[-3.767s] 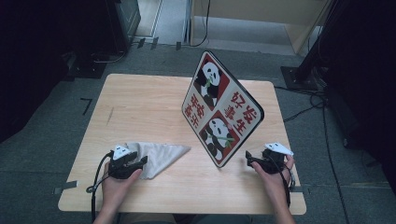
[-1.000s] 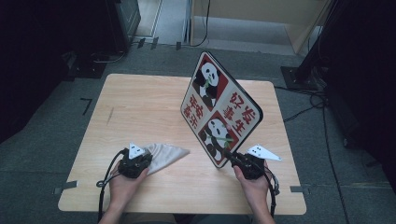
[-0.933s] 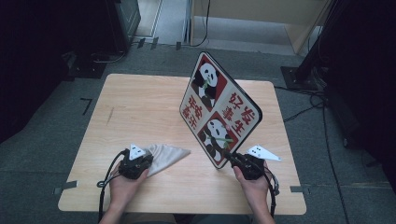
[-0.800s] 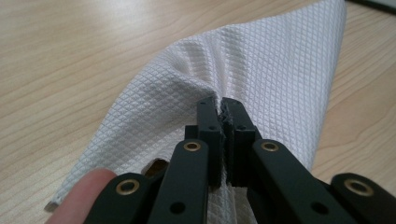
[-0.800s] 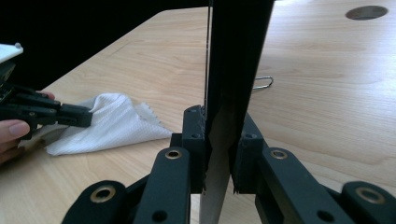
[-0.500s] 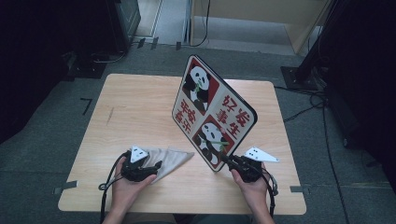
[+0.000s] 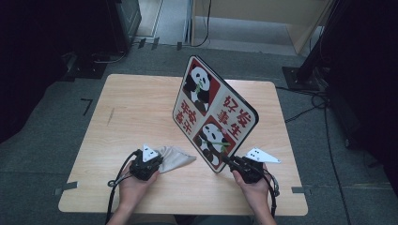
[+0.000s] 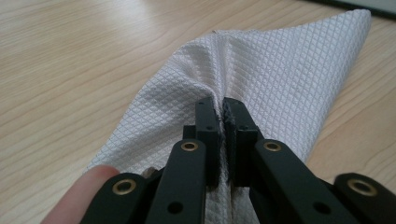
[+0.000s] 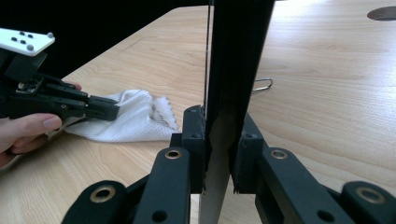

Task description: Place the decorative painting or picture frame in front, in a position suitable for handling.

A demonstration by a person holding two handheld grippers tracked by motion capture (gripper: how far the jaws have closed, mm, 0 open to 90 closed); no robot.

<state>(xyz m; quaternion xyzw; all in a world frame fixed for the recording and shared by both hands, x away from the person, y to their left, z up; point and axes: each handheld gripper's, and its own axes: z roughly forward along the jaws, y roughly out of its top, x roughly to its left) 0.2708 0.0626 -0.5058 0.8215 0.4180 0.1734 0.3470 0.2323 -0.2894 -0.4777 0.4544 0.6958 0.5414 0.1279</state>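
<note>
White cloth (image 8: 280, 84) lies on the surface (image 7: 141, 108), pinched in my left tongs (image 8: 222, 109). My right tongs (image 9: 219, 126) clamp the panda board (image 7: 213, 112), propped upright on its corner. Wiping comes next, I judge: lift the cloth to its face.

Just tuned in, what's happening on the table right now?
A person works two handheld grippers. The right gripper is clamped on the bottom edge of the panda board, holding it up on edge above the table. The left gripper pinches a fold of the white cloth, which lies on the table beside the board.
</note>
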